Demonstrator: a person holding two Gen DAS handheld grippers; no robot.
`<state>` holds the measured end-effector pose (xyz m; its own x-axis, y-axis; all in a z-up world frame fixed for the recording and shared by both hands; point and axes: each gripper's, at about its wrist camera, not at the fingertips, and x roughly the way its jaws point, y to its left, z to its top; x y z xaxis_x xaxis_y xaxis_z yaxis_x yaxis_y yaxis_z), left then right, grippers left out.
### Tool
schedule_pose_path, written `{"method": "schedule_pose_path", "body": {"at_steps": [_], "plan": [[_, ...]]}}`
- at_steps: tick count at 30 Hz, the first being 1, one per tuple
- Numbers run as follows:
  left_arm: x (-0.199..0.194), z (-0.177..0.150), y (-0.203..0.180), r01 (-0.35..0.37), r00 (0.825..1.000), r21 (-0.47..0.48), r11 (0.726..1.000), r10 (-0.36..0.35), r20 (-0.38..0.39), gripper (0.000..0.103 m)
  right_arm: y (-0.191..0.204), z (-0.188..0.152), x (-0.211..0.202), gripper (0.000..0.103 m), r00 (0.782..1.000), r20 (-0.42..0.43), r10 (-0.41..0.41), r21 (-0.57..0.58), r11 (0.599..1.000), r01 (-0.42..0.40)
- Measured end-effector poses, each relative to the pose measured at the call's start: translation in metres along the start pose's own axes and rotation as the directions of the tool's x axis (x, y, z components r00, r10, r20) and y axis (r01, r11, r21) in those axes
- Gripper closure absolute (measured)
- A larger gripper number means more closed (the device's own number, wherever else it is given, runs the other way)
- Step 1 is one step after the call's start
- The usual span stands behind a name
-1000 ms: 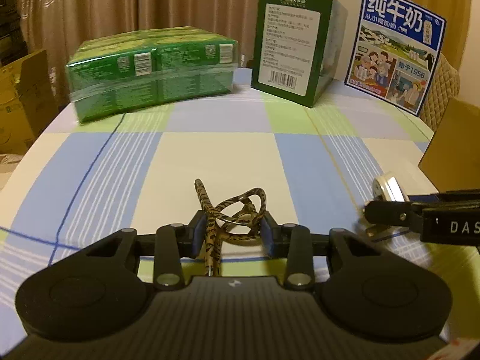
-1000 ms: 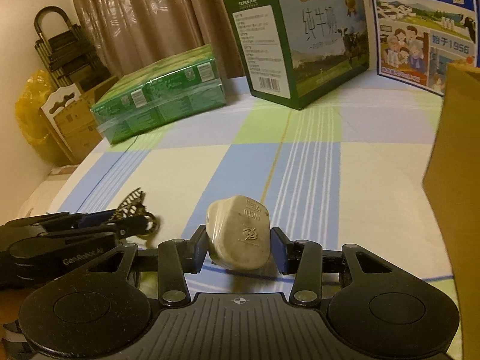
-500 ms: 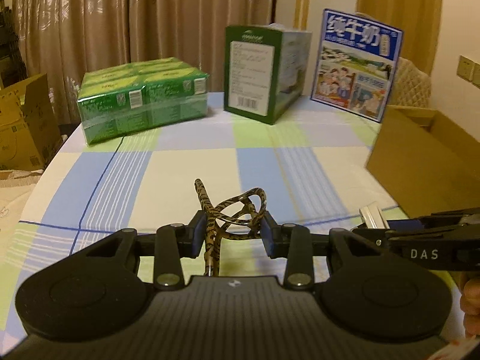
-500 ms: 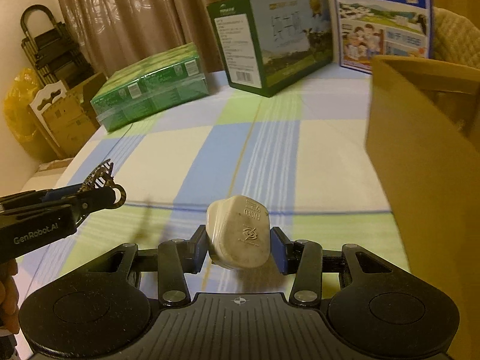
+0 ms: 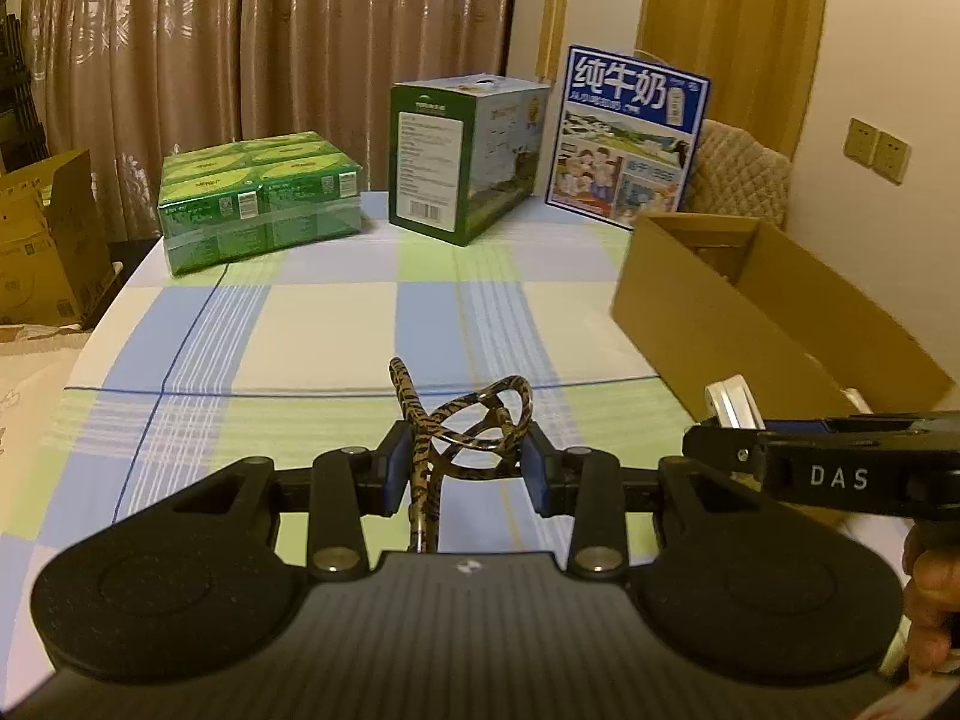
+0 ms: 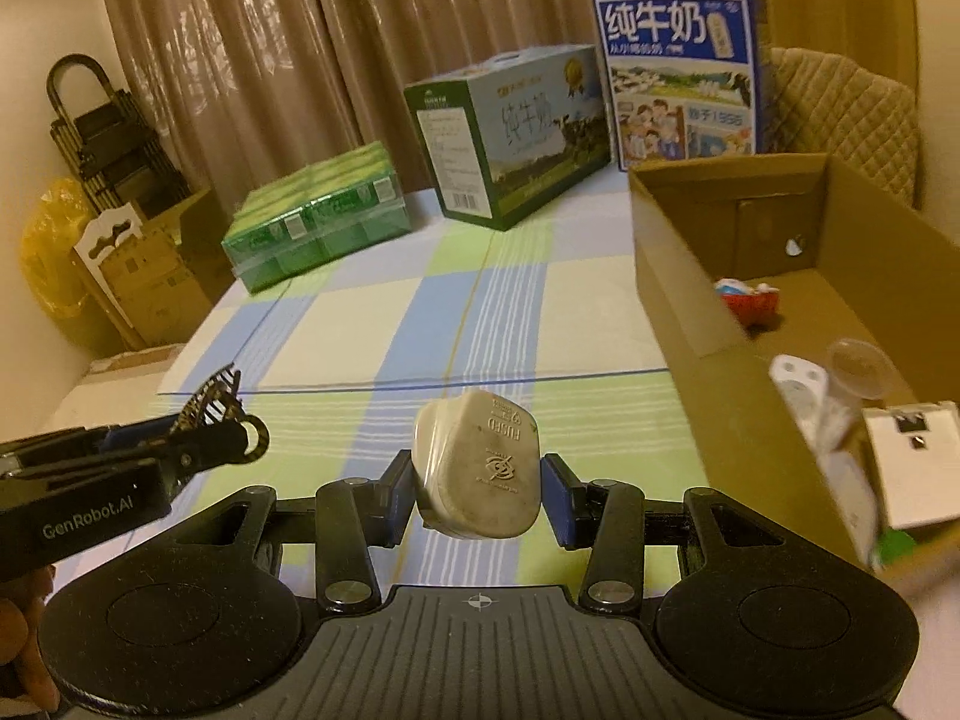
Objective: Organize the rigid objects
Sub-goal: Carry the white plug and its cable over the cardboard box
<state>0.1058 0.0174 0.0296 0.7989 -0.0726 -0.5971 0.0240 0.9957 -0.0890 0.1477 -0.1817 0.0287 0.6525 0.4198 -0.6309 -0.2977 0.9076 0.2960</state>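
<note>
Your left tool [image 5: 465, 468] is clamped on a leopard-print hair clip [image 5: 462, 432], glossy looped wire-like plastic with a long straight stem, held above the checked tabletop [image 5: 336, 324]; your right tool [image 6: 477, 495] grips a beige three-pin plug [image 6: 480, 474], a rounded, scuffed block with embossed lettering, also in the air; the open cardboard box [image 6: 690, 276], matte brown, sits to the right, with a clear cup [image 6: 858, 369] and a white cube [image 6: 915, 474] inside.

Brown curtains [image 5: 270, 60], quilted chair [image 6: 840, 114], wall sockets [image 5: 876, 147], checked tablecloth [image 5: 336, 324], dim yellow light.
</note>
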Motion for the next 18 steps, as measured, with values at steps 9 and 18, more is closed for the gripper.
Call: {"method": "schedule_pose_path", "body": {"at_steps": [9,18], "plan": [[-0.041,-0.011,-0.015,0.004,1.000,-0.030,1.000,-0.004,-0.009,0.070,-0.001,-0.014,-0.054,0.062,1.000,0.031,-0.002,0.023,1.000,0.001],[-0.061,-0.014,-0.031,0.024,1.000,-0.028,0.999,-0.024,-0.006,0.070,-0.009,-0.026,-0.093,0.062,0.998,0.066,-0.011,0.024,1.000,0.010]]}}
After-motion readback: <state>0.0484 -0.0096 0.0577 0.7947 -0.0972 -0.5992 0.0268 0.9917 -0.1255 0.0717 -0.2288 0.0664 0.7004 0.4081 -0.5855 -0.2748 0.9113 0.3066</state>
